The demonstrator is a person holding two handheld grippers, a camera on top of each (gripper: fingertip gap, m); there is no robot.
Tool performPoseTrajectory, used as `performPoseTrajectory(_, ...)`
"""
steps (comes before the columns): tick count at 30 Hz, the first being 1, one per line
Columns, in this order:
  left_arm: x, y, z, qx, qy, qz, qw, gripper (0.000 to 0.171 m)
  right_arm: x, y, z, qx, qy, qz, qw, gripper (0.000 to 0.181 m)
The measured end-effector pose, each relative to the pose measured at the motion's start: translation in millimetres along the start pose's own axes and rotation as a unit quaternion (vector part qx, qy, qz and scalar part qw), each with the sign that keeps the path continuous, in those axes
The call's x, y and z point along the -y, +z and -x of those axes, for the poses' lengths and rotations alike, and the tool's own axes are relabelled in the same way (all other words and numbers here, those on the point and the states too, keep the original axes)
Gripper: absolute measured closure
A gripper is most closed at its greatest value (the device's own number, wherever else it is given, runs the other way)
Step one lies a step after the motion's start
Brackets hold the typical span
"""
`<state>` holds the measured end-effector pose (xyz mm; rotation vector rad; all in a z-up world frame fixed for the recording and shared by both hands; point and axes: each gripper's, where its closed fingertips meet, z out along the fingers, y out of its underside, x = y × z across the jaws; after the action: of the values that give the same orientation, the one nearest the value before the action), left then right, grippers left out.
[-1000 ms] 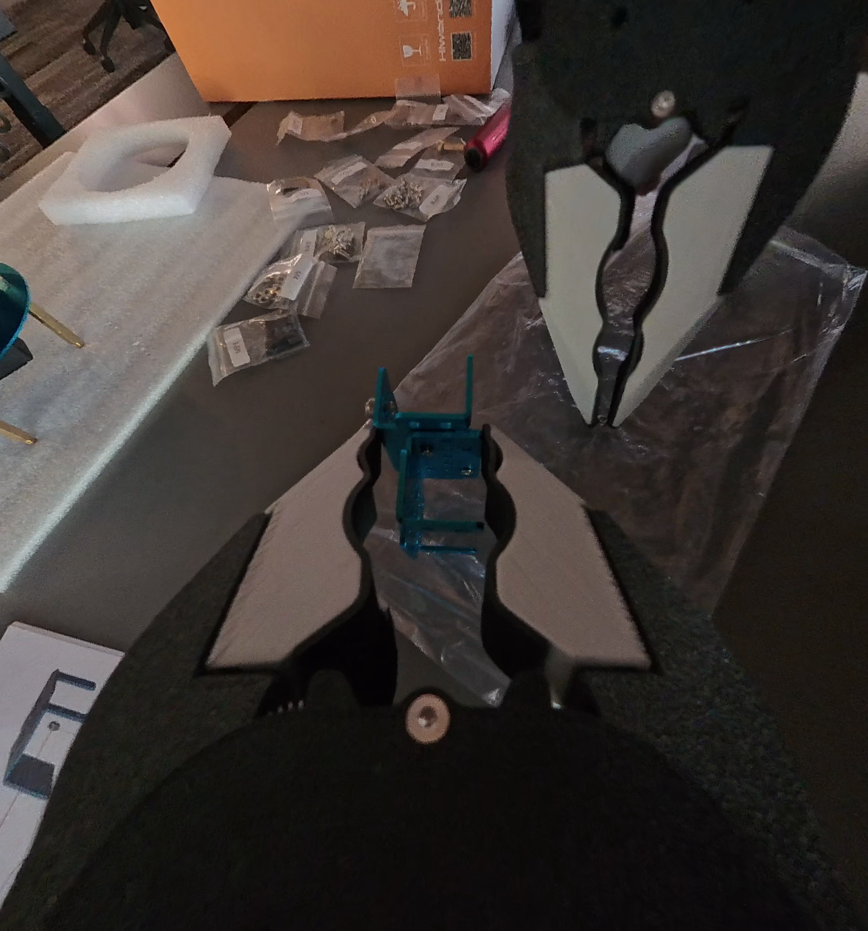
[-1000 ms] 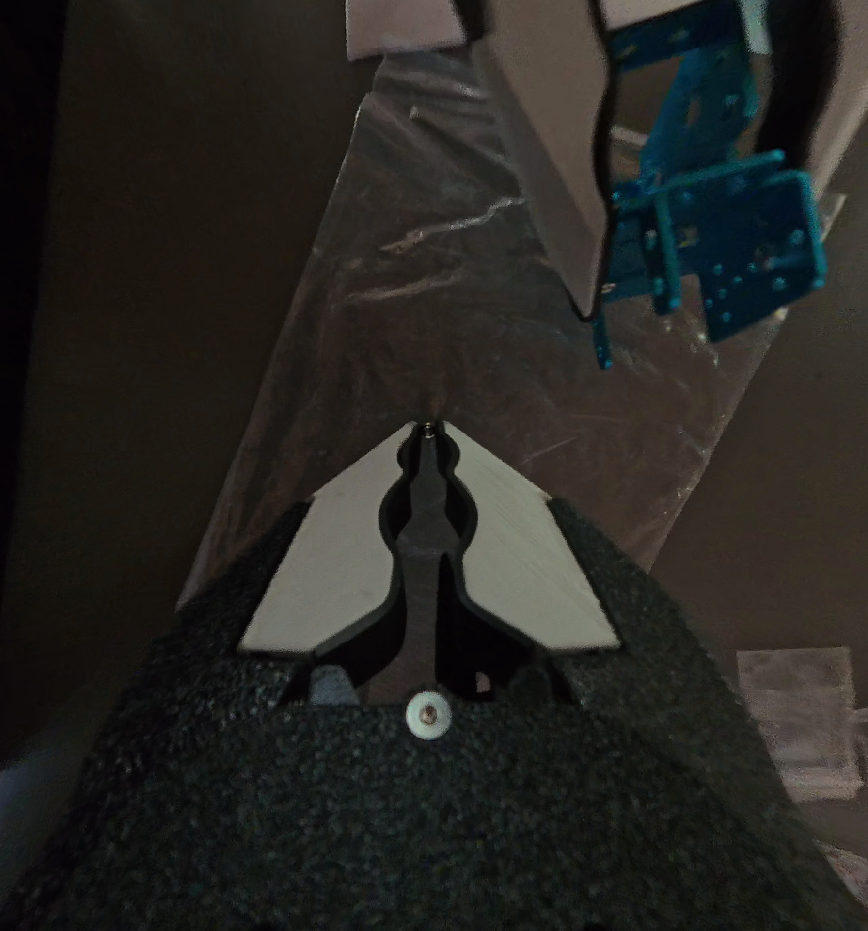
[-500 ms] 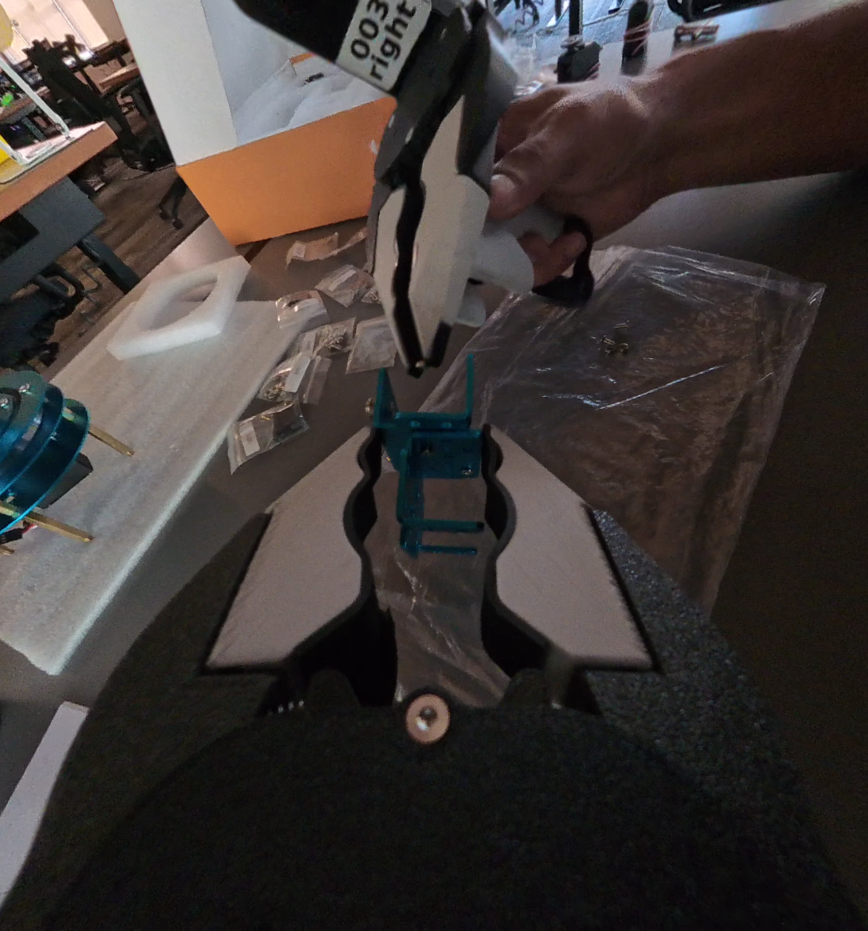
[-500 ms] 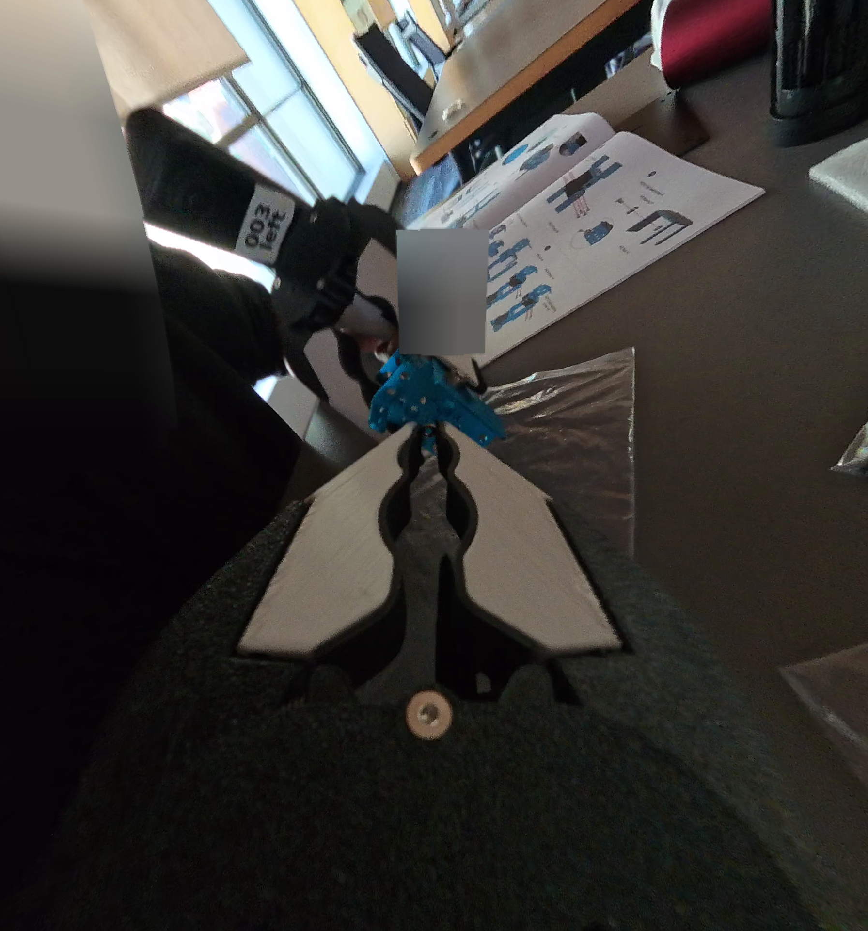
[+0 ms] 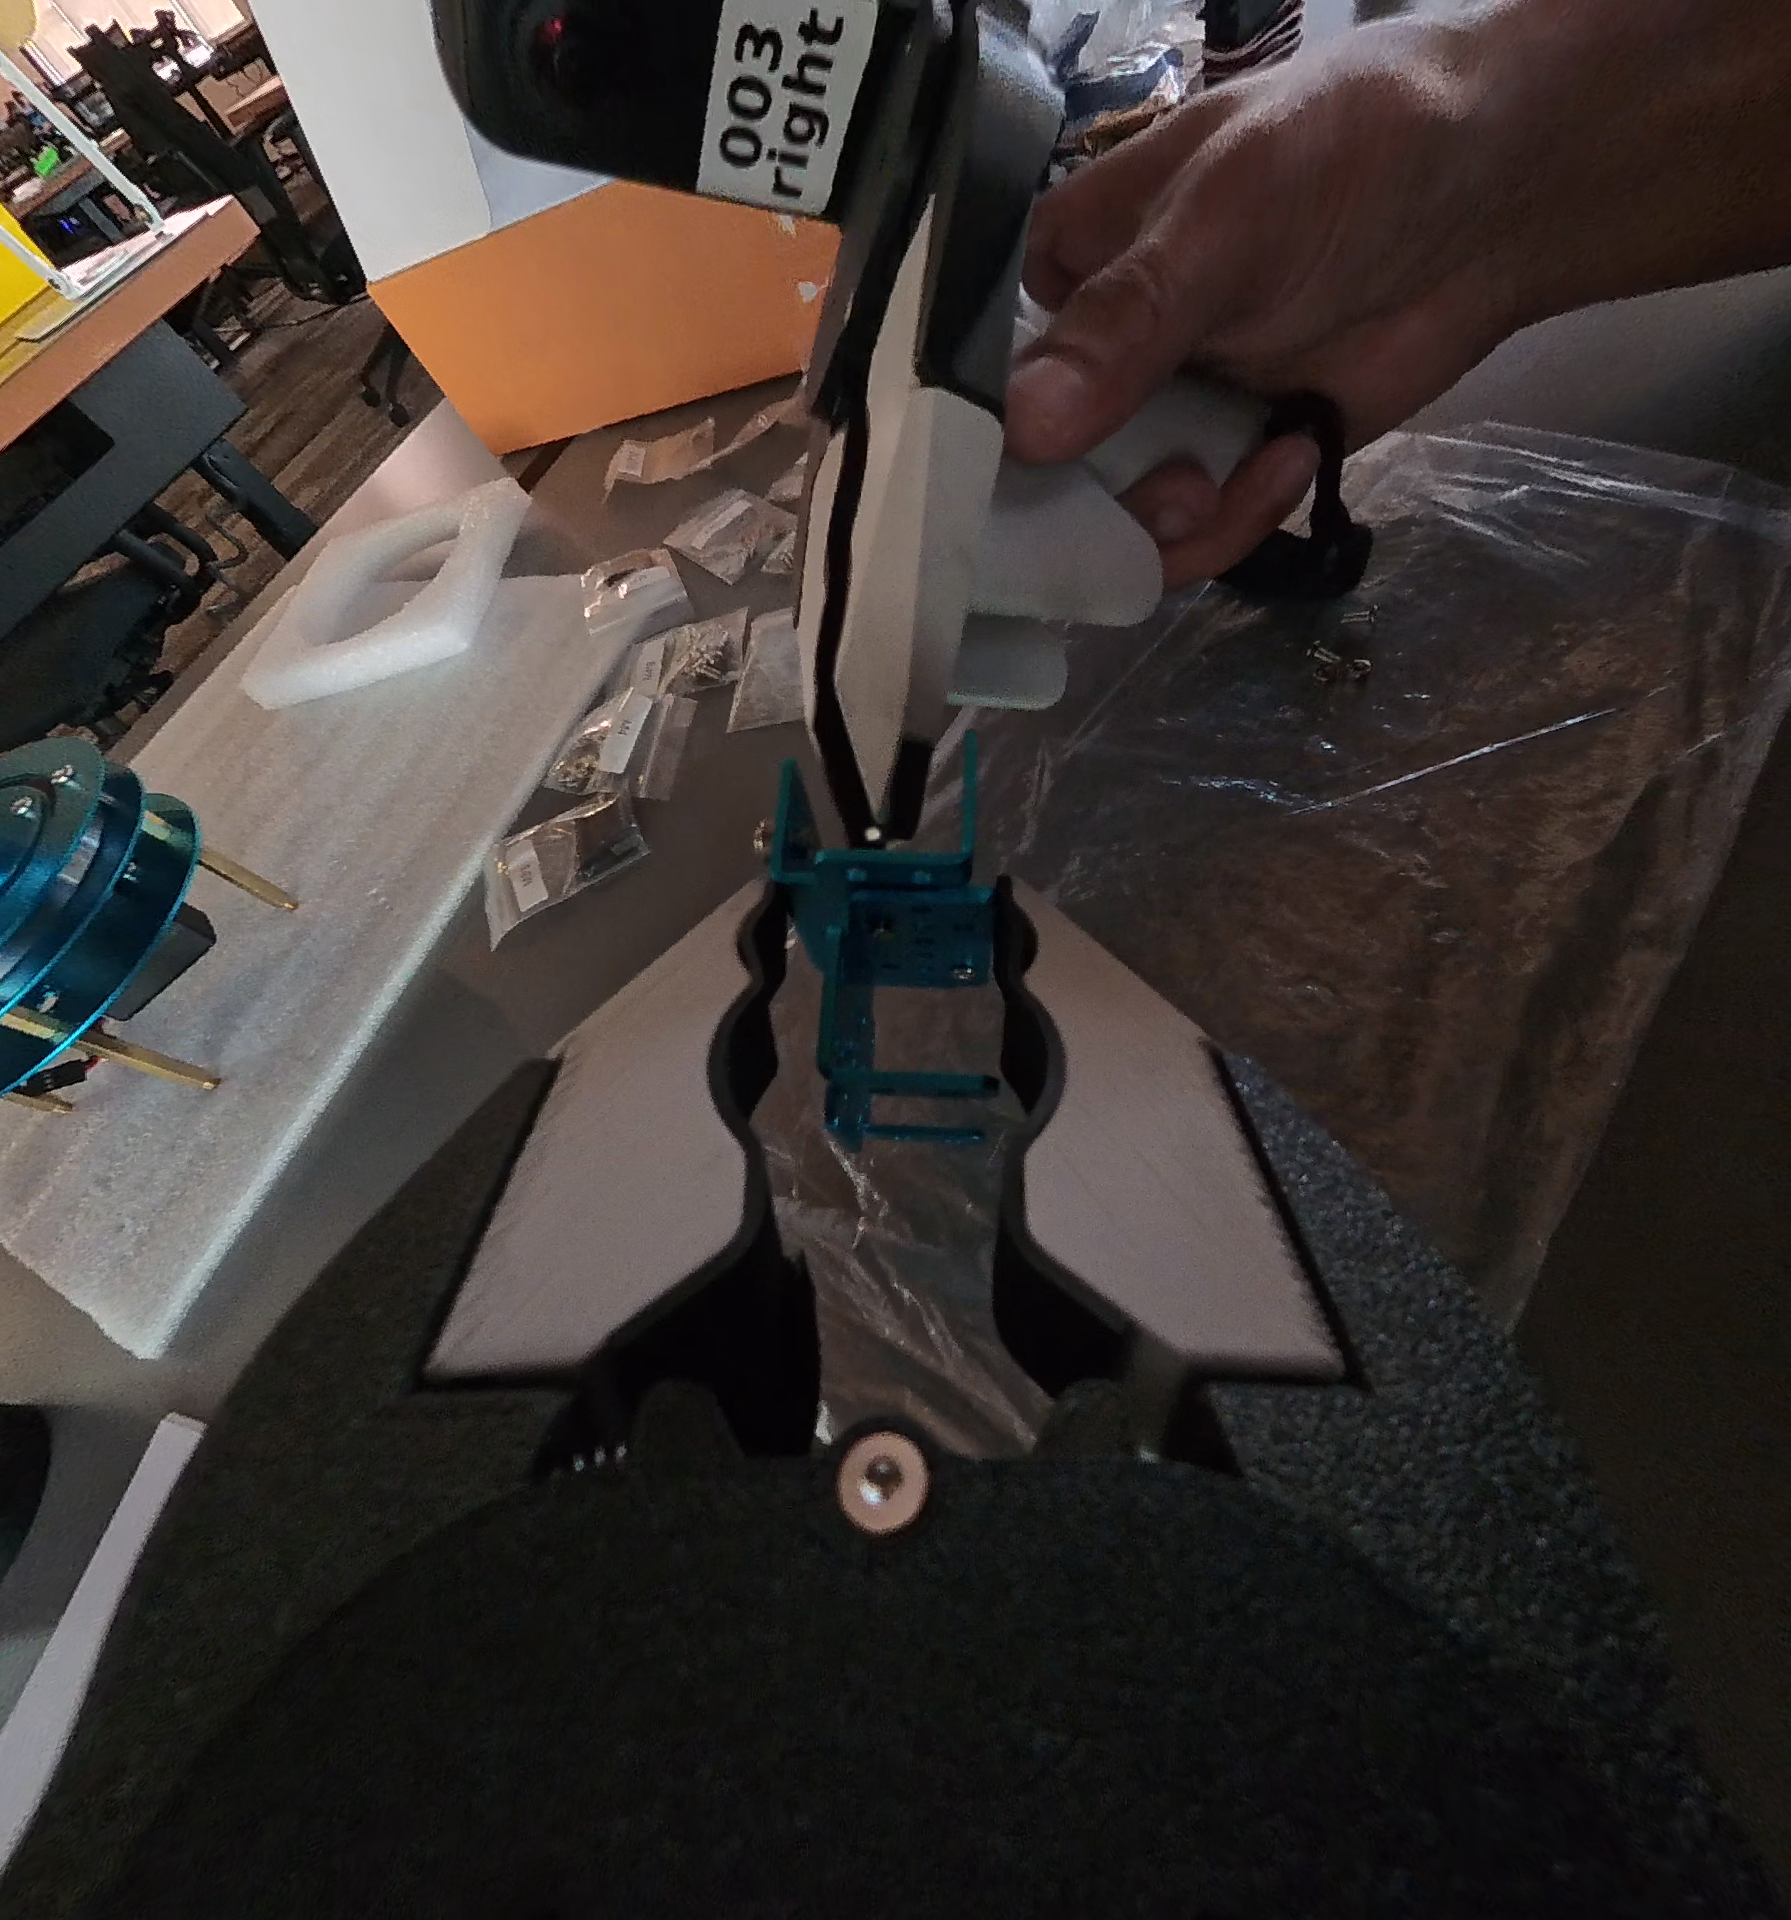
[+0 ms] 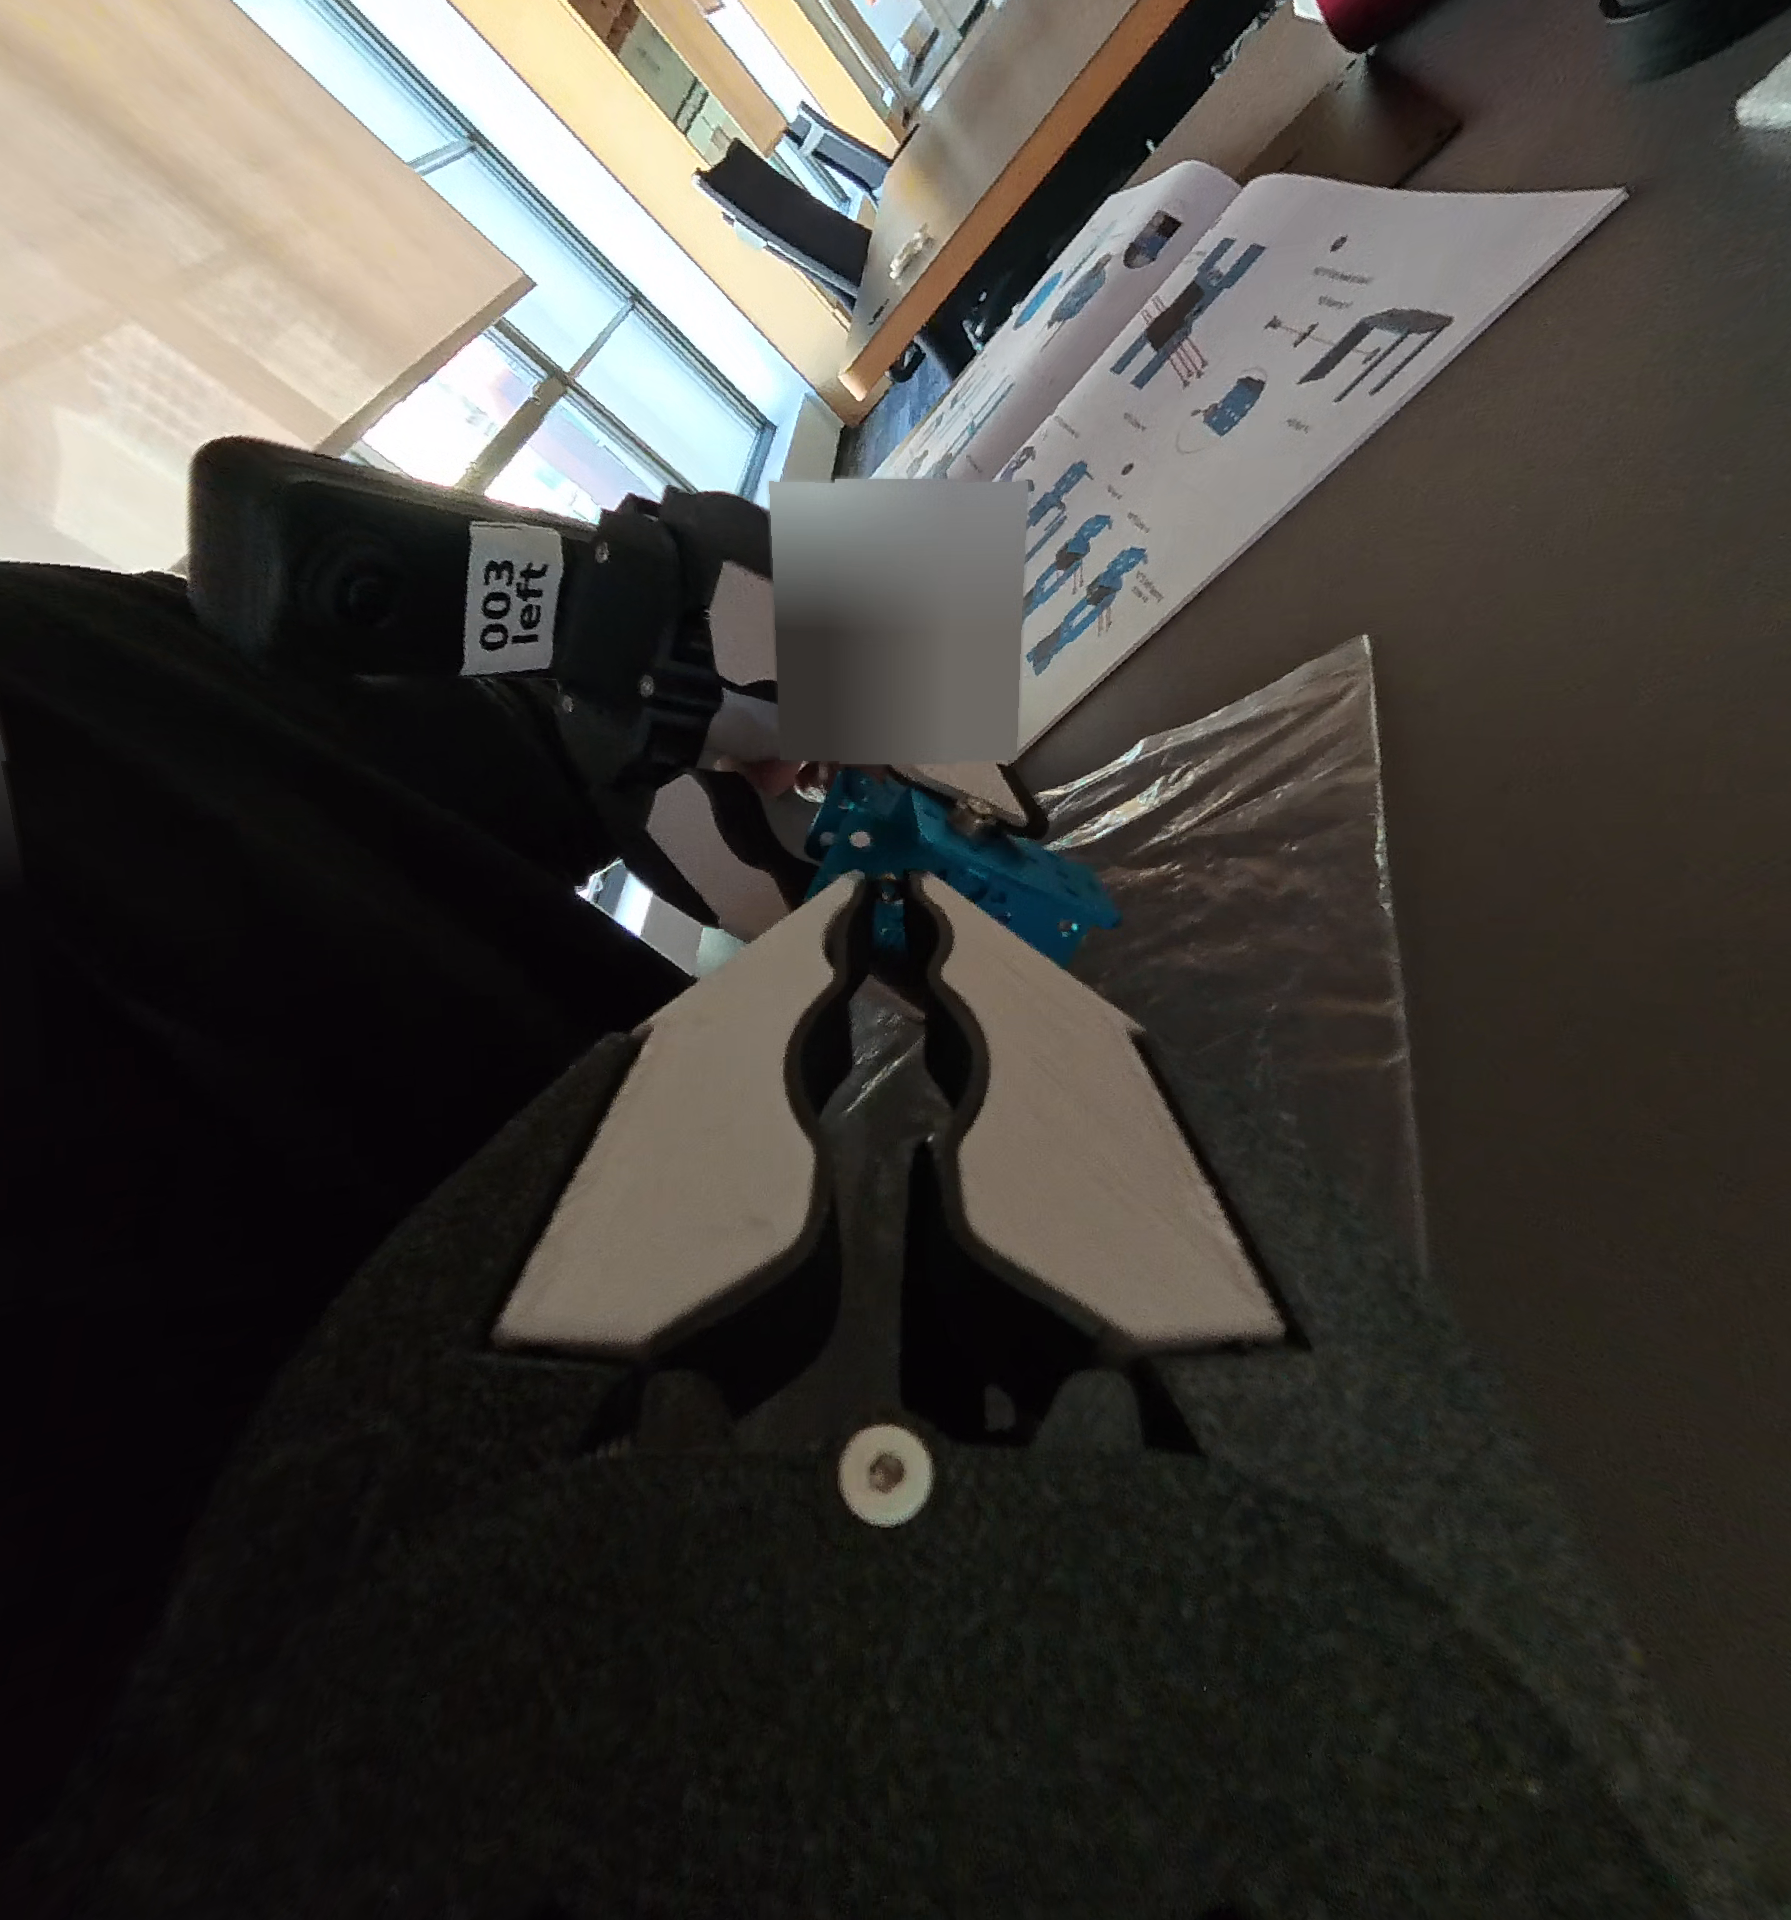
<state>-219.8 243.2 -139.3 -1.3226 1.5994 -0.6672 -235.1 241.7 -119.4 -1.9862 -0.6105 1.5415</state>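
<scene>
My left gripper [image 5: 886,904] is shut on a blue metal bracket assembly [image 5: 912,966] and holds it above a clear plastic bag [image 5: 1390,883]. My right gripper [image 5: 875,826], held by a hand [image 5: 1286,260], comes down from above. Its tips sit at the top of the bracket between two upright tabs, pinched on a small screw [image 5: 873,831]. In the right wrist view the right gripper [image 6: 886,883] has its jaws almost closed right at the bracket [image 6: 974,862]. The left gripper's body [image 6: 662,665] lies behind it.
Loose screws [image 5: 1338,655] lie on the bag. Small hardware bags [image 5: 662,665], a white foam sheet [image 5: 247,935], a foam ring [image 5: 392,592] and a blue round assembly with brass standoffs [image 5: 29,935] lie to the left. An orange box [image 5: 610,312] stands behind. An open instruction booklet [image 6: 1286,343] lies on the table. The tips of both grippers are at nearly the same place.
My right gripper left the plastic bag, swung over, and lowered its tips onto the top of the bracket. My left gripper kept its hold on the bracket.
</scene>
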Motion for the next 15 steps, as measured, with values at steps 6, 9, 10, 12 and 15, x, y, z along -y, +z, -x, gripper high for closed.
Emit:
performPoseTrajectory(6, 2.7, -1.4, -2.2, -0.003, 0.006, -0.006, 1.000, 0.132, -2.4, 4.1, 1.6, 0.017, 0.013, 0.006, 1.000, 0.177)
performPoseTrajectory(9, 3.8, -1.9, -1.8, -0.001, 0.007, -0.007, 1.000, 0.132, -2.5, 4.1, 0.2, 0.015, 0.015, 0.005, 1.000, 0.177)
performPoseTrajectory(10, 4.0, -2.1, -1.7, -0.001, 0.007, -0.008, 1.000, 0.132, -2.6, 4.1, 0.2, 0.015, 0.014, 0.006, 1.000, 0.177)
performPoseTrajectory(12, 4.2, -2.2, -2.0, -0.002, 0.006, -0.008, 1.000, 0.132, -2.9, 4.3, -1.3, 0.009, 0.012, 0.007, 1.000, 0.177)
performPoseTrajectory(15, 4.8, -2.2, -2.6, -0.002, 0.007, -0.008, 1.000, 0.132, -1.9, 4.5, -0.1, 0.013, 0.014, 0.004, 1.000, 0.177)
